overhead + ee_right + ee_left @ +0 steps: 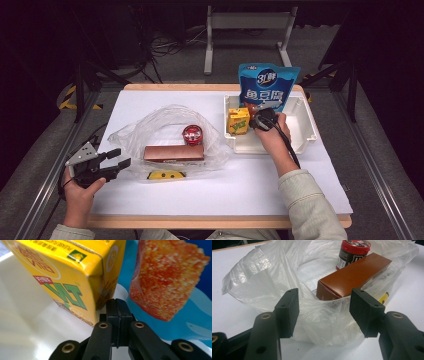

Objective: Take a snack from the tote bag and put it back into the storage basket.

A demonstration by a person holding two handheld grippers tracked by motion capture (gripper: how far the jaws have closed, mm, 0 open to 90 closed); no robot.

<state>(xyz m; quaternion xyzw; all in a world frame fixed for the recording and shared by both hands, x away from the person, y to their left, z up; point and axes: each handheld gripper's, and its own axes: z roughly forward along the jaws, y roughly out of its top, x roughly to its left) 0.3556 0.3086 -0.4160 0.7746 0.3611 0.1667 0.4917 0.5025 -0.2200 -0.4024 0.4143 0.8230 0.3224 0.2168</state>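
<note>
- Right gripper [261,121]: jaws pressed flat together, pad on pad, nothing between them (right gripper view [116,312]). It sits inside the tray [306,131], tip aimed at the gap between carton and pouch.
- Carton [239,121]: yellow, upright in the tray, long axis vertical. In the right gripper view its lower corner edge [82,277] stands just beside the closed tips; touching or not, cannot tell.
- Pouch [266,85]: blue, standing on end against the tray's far wall, long axis vertical, printed face toward the person. The right gripper view shows its orange food picture [165,277] just right of the tips.
- Left gripper [111,164]: jaws apart, pads clear of everything; held low at the table's left edge, pointing right toward the bag. In the left gripper view [324,312] the bag's near rim lies between the pads, not pinched.
- Bag [150,125]: clear plastic, crumpled, mouth open toward the left gripper; lies left of centre on the table [240,185].
- Box [174,153]: brown, lying flat inside the bag, long axis across the table left to right; one short end faces the left gripper [352,277].
- Jar [192,134]: red lid, upright, just behind the box, inside the bag [353,252].
- Yellow item [166,175]: flat, near the box's front side at the bag's near edge; in or under the plastic, cannot tell.
</note>
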